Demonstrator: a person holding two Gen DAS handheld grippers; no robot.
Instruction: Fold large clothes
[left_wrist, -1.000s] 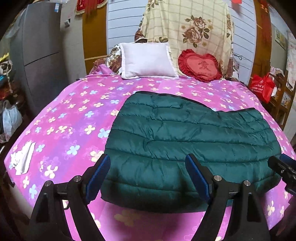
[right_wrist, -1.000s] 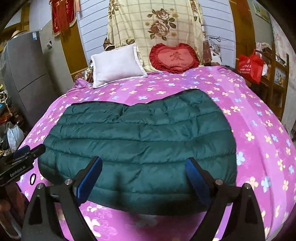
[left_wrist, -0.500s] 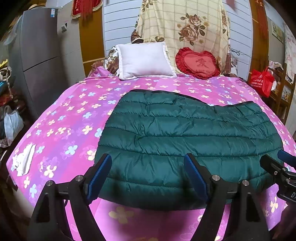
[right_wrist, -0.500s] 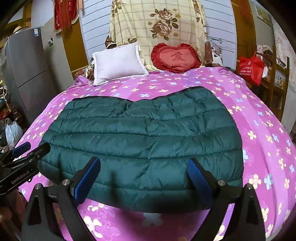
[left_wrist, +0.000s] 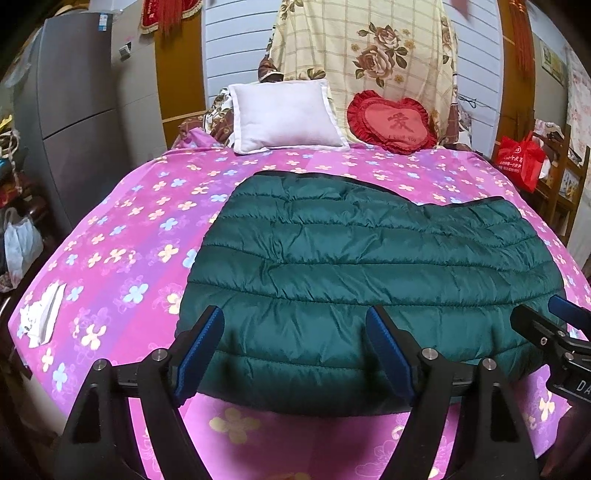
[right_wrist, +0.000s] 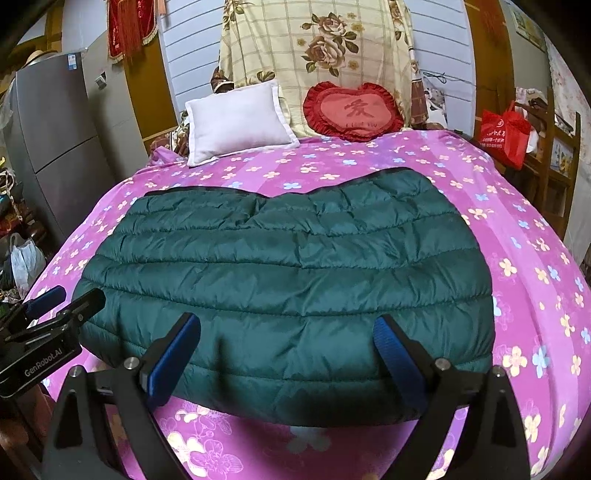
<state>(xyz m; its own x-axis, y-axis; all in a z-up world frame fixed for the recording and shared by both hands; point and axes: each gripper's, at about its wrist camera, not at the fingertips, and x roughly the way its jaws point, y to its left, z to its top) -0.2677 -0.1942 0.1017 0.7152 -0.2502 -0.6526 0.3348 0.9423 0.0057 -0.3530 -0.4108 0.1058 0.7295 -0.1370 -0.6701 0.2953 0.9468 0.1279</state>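
Both grippers, left (left_wrist: 295, 347) and right (right_wrist: 288, 354), spread empty over dark green quilted puffy jacket (left_wrist: 369, 266); slippery, likely springing unfolded.

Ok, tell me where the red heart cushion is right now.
The red heart cushion leans at the head of the bed against the floral blanket, just right of the white pillow in both wrist views, beyond the green jacket.
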